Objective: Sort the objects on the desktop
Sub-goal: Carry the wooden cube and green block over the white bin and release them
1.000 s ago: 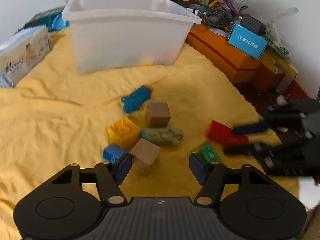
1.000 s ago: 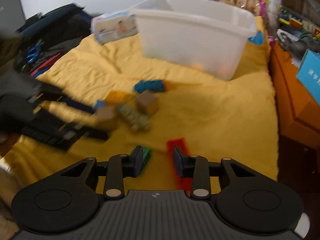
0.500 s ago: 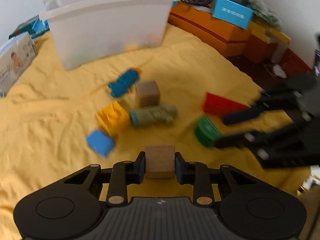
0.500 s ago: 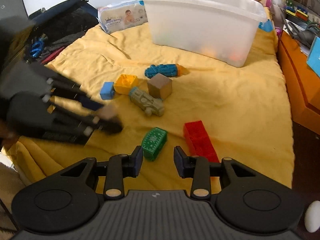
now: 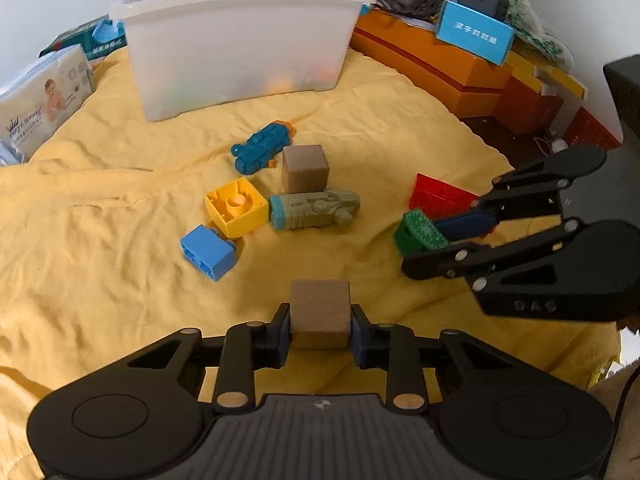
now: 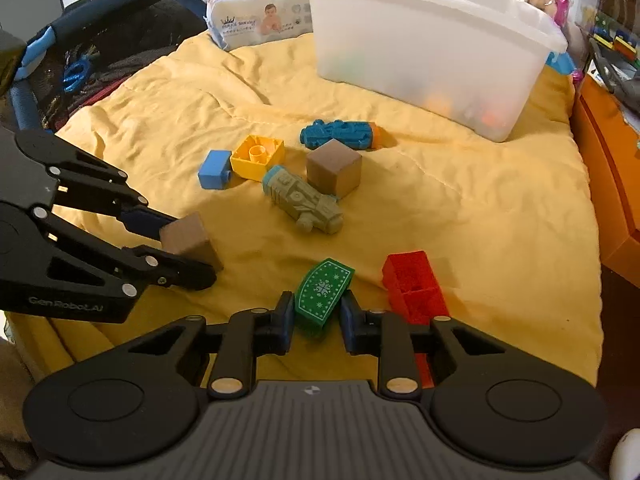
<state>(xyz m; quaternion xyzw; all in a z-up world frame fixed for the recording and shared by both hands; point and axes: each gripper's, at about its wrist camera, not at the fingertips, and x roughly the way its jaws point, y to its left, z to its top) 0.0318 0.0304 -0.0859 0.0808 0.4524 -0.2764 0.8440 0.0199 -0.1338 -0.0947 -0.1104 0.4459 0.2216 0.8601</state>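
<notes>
My left gripper [image 5: 320,326] is shut on a brown wooden cube [image 5: 320,312] and holds it above the yellow cloth; the cube also shows in the right wrist view [image 6: 188,242]. My right gripper [image 6: 316,320] has its fingers around a green patterned block [image 6: 322,292], close to both sides; the block also shows in the left wrist view [image 5: 420,232]. On the cloth lie a second brown cube [image 5: 305,168], a grey-green toy car [image 5: 314,210], a teal toy car [image 5: 262,146], a yellow brick [image 5: 236,206], a blue brick [image 5: 208,252] and a red brick [image 6: 414,284].
A white plastic bin [image 5: 240,36] with small toys inside stands at the back of the yellow cloth [image 5: 100,200]. A pack of wipes [image 6: 260,20] lies to its left. Orange boxes [image 5: 440,64] and clutter line the right side. A dark bag [image 6: 80,64] lies at the left.
My left gripper closed on the brown cube and lifted it back from the pile. My right gripper moved forward over the green block, which now sits between its fingers.
</notes>
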